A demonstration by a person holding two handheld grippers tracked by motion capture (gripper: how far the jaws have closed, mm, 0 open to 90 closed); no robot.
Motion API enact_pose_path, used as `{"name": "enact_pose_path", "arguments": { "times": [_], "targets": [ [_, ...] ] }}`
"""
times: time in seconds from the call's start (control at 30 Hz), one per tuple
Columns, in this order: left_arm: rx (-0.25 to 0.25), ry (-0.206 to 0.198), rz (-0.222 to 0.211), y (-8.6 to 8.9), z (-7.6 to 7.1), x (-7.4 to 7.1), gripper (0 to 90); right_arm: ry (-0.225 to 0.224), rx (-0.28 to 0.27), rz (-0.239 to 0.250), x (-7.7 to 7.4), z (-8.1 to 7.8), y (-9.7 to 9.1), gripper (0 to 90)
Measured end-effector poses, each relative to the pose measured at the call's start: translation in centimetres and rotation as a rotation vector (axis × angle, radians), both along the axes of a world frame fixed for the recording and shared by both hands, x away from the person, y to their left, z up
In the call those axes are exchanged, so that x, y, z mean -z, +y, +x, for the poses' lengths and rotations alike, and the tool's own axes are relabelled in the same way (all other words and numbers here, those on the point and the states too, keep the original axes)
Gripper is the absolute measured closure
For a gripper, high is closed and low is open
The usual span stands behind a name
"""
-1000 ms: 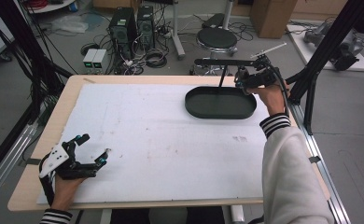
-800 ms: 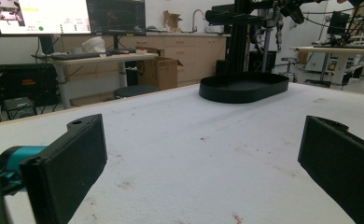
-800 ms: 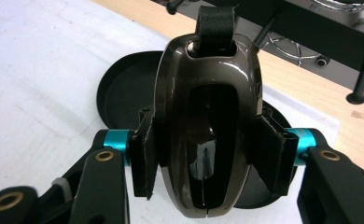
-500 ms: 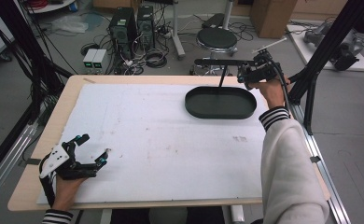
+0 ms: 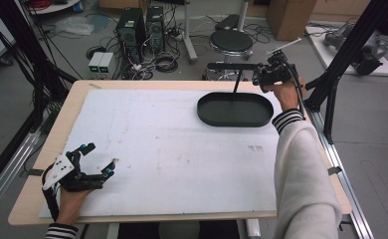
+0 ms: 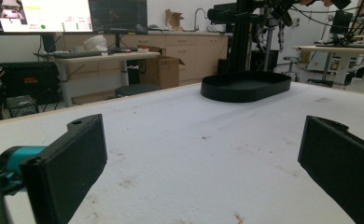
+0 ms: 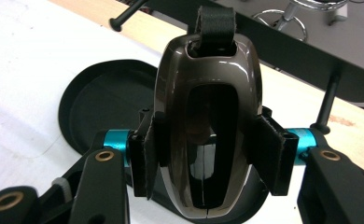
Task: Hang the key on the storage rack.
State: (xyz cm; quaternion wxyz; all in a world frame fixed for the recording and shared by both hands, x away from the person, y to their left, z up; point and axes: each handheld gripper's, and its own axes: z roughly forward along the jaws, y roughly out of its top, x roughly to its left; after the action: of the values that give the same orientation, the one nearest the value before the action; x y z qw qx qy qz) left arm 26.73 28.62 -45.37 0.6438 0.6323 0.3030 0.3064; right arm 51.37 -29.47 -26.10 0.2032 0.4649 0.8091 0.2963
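My right gripper is shut on a glossy dark brown oval piece with a long slot and a black strap loop at its top. I hold it in the air beyond the far right table edge, at the right end of a black rack bar. Its thin post rises behind a black oval tray. In the right gripper view the pads press both sides of the piece over the tray. My left gripper rests open near the front left corner, facing the tray.
A white foam sheet covers most of the wooden table. Black frame posts stand close to the right hand. A stool, computer towers and cables lie on the floor beyond the far edge.
The right gripper with the brown piece has shifted a little farther back and to the right along the rack bar. The left gripper has stayed put.
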Motion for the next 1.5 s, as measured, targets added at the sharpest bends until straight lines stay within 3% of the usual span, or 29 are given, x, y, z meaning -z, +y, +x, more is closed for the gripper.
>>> {"name": "enact_pose_path", "arguments": {
  "times": [0.37,0.8,1.2,1.5],
  "targets": [
    [0.002,-0.001,0.002,0.0,0.0,0.0,1.7,-0.017,0.008,-0.014,-0.8,1.0,0.4,47.9],
    [0.0,-0.004,0.002,0.0,0.0,0.0,1.7,-0.028,0.032,-0.02,-0.4,1.7,0.0,47.9],
    [0.001,-0.003,0.005,0.0,0.0,0.0,1.7,0.019,0.067,-0.02,0.4,1.4,-0.5,47.8],
    [-0.001,-0.003,0.001,-0.1,0.0,0.0,1.7,0.029,0.076,0.003,1.4,0.6,-0.8,47.9]
  ]
}}
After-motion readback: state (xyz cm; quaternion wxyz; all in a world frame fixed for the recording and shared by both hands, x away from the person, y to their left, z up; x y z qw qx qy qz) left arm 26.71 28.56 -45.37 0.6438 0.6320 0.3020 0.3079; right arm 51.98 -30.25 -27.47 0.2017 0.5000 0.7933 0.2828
